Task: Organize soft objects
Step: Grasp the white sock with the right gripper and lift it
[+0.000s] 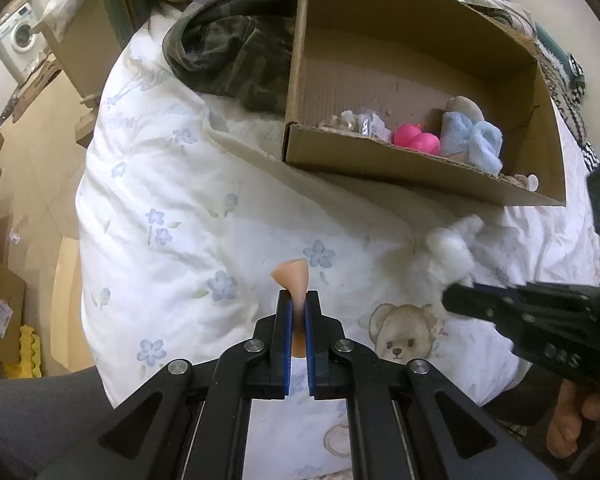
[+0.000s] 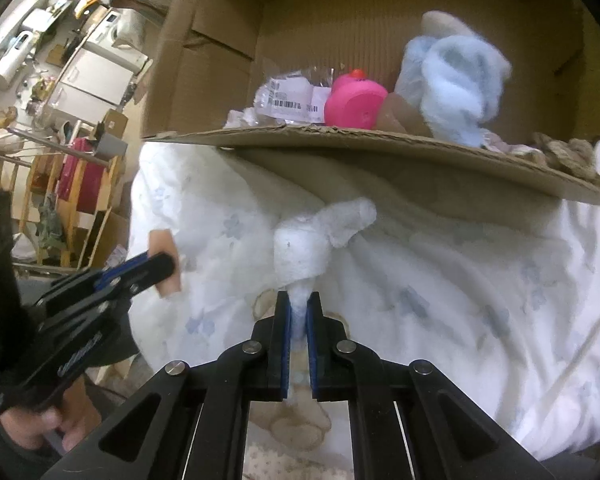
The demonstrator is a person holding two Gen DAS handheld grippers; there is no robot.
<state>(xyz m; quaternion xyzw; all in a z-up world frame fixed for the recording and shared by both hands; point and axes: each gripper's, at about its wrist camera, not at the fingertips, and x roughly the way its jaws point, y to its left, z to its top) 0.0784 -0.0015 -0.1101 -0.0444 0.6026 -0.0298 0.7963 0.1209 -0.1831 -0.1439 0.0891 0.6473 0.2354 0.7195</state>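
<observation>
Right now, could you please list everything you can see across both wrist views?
cardboard box: 1, brown, on the bed ahead
pink toy: 1, pink, inside box
fluffy blue item: 1, light blue, inside box beside pink toy
plastic packet: 1, clear with barcode, inside box
duvet: 1, white with blue flowers, under everything
camouflage garment: 1, green, left of box
peach soft piece: 1, held in left gripper
white stuffing: 1, held in right gripper
</observation>
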